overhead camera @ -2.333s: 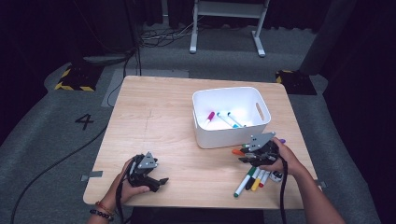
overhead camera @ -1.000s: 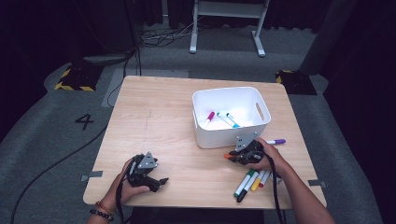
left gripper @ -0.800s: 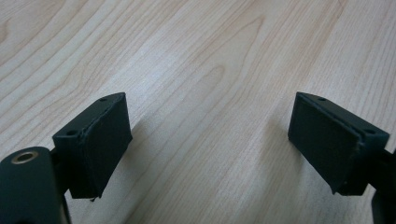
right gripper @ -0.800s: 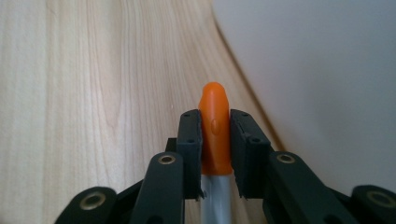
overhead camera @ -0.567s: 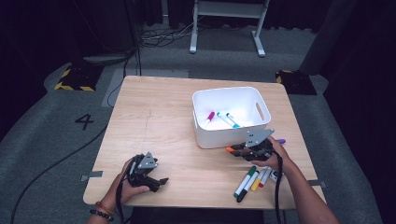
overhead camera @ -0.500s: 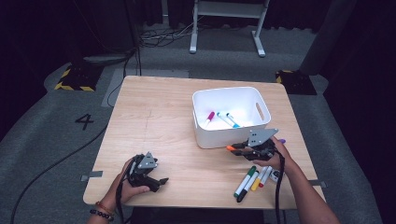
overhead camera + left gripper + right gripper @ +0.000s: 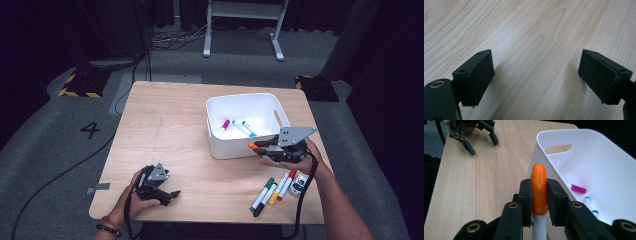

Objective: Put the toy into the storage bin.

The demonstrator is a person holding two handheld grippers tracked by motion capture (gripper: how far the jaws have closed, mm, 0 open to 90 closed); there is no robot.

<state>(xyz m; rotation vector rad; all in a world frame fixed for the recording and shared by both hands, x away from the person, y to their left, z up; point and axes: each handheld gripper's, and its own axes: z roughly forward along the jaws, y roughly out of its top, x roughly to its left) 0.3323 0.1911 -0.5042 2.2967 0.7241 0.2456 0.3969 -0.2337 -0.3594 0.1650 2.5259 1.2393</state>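
the pale wooden table [image 7: 165,130] stood on grey carpet, and toward its far right sat the white rectangular plastic bin [image 7: 248,106] with cut-out handles. inside the bin lay a magenta-capped marker [image 7: 224,125] and a blue-capped marker [image 7: 245,128], side by side on its floor. at the bin's near right corner, the right gripper [image 7: 256,148] was clenched on a white marker with an orange cap [image 7: 539,192], the cap sticking out past the jaws; in the high view the orange tip [image 7: 253,146] lay right at the bin's near wall, outside it as far as i could tell. the right hand [image 7: 295,161] held that gripper above the table. on the table near the right edge, just on the near side of that hand, lay a small fan of loose markers: a green-capped one [image 7: 263,192], a yellow-capped one [image 7: 276,191] and a red-capped one [image 7: 288,183], close together. at the near left, the left hand [image 7: 131,199] rested the left gripper [image 7: 535,75] on the wood, its jaws spread wide over bare table, well apart from the bin.
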